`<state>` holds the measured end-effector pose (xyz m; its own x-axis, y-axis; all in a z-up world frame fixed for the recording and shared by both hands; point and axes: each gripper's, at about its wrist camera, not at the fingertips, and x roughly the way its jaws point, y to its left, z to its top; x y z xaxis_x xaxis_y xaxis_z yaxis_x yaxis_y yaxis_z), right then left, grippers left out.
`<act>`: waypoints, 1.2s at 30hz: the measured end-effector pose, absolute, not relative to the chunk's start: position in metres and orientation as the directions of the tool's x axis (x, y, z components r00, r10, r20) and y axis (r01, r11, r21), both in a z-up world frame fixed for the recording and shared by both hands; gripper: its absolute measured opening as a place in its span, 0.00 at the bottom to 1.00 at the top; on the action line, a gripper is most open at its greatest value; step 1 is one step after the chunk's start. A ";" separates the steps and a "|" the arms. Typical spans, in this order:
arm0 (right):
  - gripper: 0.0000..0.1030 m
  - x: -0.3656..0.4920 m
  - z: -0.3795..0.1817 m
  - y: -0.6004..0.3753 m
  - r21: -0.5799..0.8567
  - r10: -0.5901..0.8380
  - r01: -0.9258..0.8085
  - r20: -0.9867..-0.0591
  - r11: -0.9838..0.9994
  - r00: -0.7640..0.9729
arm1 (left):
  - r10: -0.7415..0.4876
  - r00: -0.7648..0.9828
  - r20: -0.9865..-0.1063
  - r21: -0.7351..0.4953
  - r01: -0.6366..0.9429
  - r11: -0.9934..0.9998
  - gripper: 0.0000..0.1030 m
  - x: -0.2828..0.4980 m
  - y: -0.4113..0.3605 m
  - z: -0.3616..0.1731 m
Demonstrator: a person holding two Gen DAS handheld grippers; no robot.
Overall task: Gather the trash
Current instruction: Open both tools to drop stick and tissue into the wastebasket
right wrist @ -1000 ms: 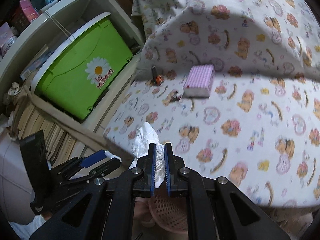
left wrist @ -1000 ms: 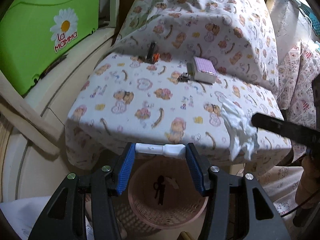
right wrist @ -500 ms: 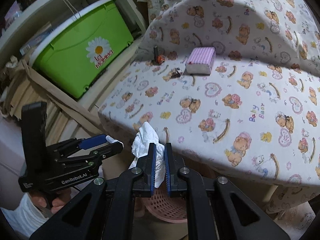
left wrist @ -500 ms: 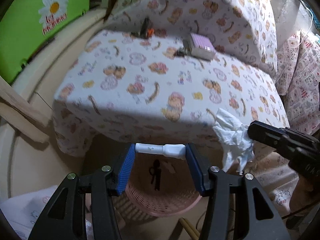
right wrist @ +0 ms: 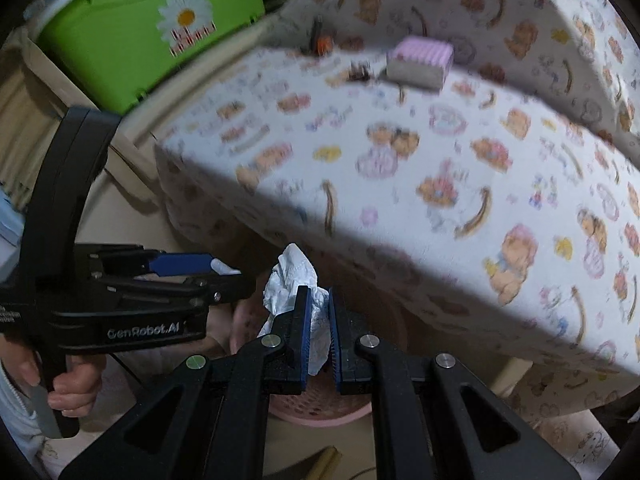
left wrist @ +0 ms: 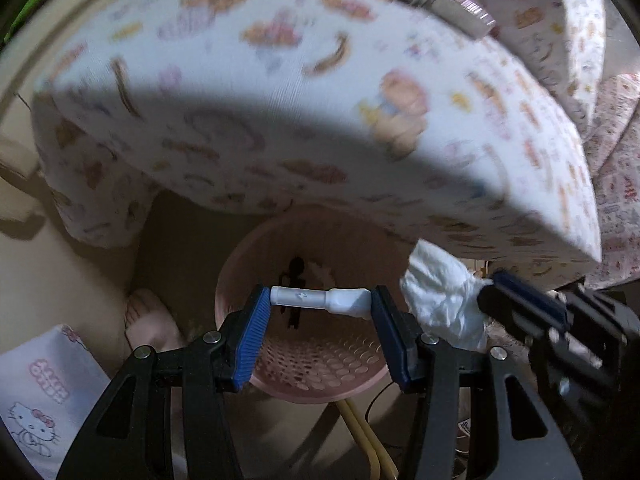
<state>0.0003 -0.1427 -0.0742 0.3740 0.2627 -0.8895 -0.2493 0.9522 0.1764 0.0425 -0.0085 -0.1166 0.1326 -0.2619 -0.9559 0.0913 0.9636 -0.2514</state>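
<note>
- Both grippers have dropped from above the printed bed cover [right wrist: 460, 152] to its front edge, so the pink basket [left wrist: 316, 380] now fills the middle of the left wrist view instead of peeking out below the mattress.
- Left gripper [left wrist: 320, 304] is partly open and clamped on a white plastic tube [left wrist: 320, 300], which spans crosswise between the two blue pads, one end against each.
- That tube hangs directly over the mouth of the pink basket; a small dark item [left wrist: 294, 284] and a pale scrap already lie inside on the perforated bottom.
- Right gripper [right wrist: 318, 320] is almost fully closed, pinching a crumpled white tissue [right wrist: 292, 280] that bulges out above its fingertips.
- From the left wrist view the tissue [left wrist: 444, 304] sits at the basket's right rim, just beside the left gripper's right finger, under the overhanging mattress edge.
- From the right wrist view the pink basket [right wrist: 320, 408] shows only as a rim below the fingers.
- A person's hand [right wrist: 68, 380] grips the handle of the left gripper [right wrist: 216, 272] at the left of that view.
- Farther back on the cover lie a lilac checked box [right wrist: 420, 62] and a small dark and orange object [right wrist: 322, 40]; a green bin with a daisy logo [right wrist: 152, 28] stands beyond the bed.
- The frames are blurred.
</note>
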 end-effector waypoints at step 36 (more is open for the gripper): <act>0.34 0.003 -0.091 -0.155 0.088 0.158 -0.197 -0.914 0.976 0.374 | -0.103 0.219 -0.970 -0.093 0.051 0.994 0.65 0.044 -0.006 -0.106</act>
